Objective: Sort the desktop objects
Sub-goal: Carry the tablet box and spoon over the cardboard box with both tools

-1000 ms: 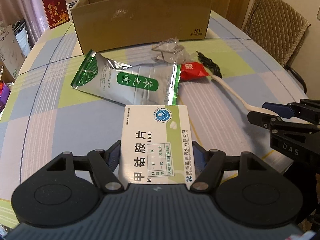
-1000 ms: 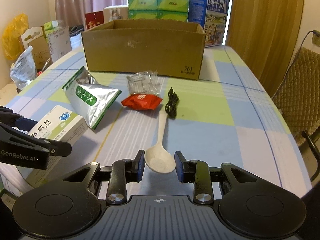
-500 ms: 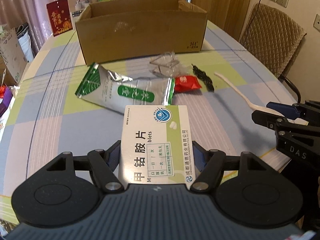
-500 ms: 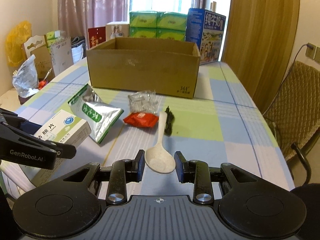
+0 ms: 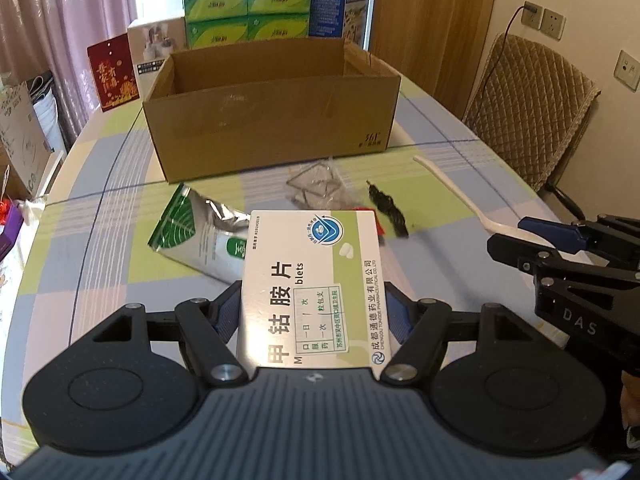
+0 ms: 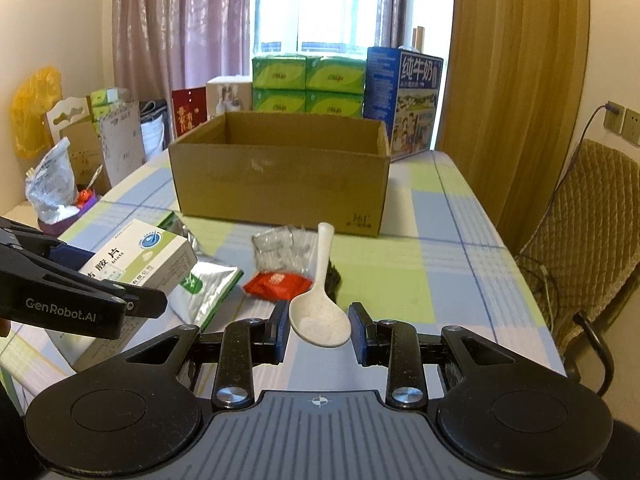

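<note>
Holding both loads clear of the table, my left gripper clamps the medicine box and my right gripper pinches the spoon by its bowl, seemingly firmly, ready for the open cardboard box ahead.

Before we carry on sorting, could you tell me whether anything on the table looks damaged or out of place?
The green-and-silver foil pouch lies crumpled with its top torn open. The black cable lies in a loose tangle near the clear plastic wrapper. Nothing looks spilled.

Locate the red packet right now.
Right wrist view: red packet lies on the table, left of the held spoon, below the clear bag, right of the foil pouch.
</note>
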`<state>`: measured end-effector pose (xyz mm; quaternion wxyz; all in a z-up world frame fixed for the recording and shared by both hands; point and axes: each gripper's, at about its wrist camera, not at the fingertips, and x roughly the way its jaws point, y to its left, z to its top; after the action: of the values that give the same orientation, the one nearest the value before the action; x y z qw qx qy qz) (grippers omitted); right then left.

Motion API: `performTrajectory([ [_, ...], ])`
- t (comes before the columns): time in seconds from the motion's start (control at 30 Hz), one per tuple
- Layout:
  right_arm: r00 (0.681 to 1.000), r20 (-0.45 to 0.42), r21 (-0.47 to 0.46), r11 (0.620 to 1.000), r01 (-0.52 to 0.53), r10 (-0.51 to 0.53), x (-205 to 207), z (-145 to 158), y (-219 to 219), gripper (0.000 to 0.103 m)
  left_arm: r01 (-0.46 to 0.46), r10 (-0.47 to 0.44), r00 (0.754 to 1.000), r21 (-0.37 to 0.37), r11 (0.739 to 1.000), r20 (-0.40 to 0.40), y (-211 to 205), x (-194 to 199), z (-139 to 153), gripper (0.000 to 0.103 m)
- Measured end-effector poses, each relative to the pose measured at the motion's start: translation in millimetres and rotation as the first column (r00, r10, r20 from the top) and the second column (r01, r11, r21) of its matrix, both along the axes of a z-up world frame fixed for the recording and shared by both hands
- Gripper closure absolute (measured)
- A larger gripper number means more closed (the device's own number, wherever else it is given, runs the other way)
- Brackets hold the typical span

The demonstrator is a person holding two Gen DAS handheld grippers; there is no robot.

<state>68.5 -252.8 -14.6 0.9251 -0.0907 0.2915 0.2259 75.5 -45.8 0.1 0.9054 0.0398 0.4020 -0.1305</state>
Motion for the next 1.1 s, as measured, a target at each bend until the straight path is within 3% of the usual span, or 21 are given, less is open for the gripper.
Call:
performTrajectory([
  [0.67,0.999,0.046,0.016,1.0,-0.003,0.002,17.5,24.2,-2.6,0.074,0.0,0.0,1.0,-0.03,1.0,0.023,-3.8,16.9,21.9,0.036],
  [1.1,0.994,0.104,0.033,0.999,-0.027,0.023,57.1,52.5,11.9,0.074,0.009,-0.007,0.997,-0.017,1.0,0.083,-1.8,50.3,48.7,0.036],
])
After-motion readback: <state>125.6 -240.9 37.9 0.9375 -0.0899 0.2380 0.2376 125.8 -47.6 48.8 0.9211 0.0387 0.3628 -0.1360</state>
